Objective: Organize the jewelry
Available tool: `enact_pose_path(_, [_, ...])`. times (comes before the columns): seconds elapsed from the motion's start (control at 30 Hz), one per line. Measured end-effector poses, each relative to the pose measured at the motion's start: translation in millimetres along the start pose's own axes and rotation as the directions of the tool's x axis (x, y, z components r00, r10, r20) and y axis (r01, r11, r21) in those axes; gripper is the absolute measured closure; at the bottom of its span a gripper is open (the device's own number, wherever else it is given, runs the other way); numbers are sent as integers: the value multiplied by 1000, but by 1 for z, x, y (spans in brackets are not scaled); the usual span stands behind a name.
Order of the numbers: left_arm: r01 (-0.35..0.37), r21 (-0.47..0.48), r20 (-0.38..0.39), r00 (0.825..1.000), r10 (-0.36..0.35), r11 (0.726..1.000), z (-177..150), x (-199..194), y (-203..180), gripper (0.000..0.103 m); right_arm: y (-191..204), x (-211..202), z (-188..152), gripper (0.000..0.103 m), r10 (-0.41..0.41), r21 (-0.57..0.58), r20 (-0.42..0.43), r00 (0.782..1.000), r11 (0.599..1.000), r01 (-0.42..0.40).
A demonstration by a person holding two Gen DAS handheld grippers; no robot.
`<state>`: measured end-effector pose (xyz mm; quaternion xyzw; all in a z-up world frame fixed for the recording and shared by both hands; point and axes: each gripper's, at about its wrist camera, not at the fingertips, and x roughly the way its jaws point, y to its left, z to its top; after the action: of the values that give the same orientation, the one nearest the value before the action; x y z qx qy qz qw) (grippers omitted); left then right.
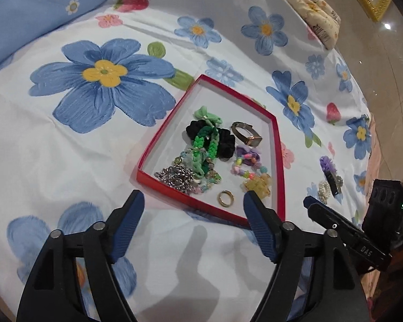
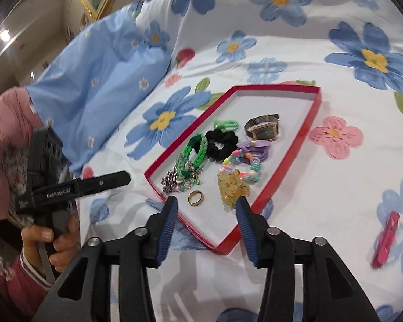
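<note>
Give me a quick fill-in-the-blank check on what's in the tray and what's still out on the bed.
1. The tray holding the jewelry has a ____ rim.
2. The scrunchie beside the watch is ____.
3. The gold ring lies ____ the tray.
4. The pink hair clip lies ____ the tray, on the bedsheet.

Both the left tool and the right tool are open and hold nothing.

Missing words: red; black; inside; outside
</note>
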<state>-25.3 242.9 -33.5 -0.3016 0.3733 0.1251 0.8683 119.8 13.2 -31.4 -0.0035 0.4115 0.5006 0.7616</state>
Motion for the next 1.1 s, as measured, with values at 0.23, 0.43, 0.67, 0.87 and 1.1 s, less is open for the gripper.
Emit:
enact_pose_path(0.23, [-55,35,80,995,52,998,-21,-30,-19,14,9,-23,-8,33,-5,30,106,994,1000,2])
enact_pose_path(0.43, [-116,52,128,986,109,992,-37,-49,-25,9,13,-43,-13,27,-13,37,182,983,999,6])
enact_pose_path(0.67, [-186,144,238,960,149,972,-27,-93,-52,9,32,-72,1,25,-43,-25,233,971,998,50])
enact_pose_path(0.87, [-277,226,314,928,200,934,-21,-110,-78,0,61,-107,26,1,-106,-98,296,949,985,140])
enact_pose_path(1.1, [-305,183,311,920,239,935,-42,-82,-67,0,61,-94,-3,1,-205,-89,326,923,965,246])
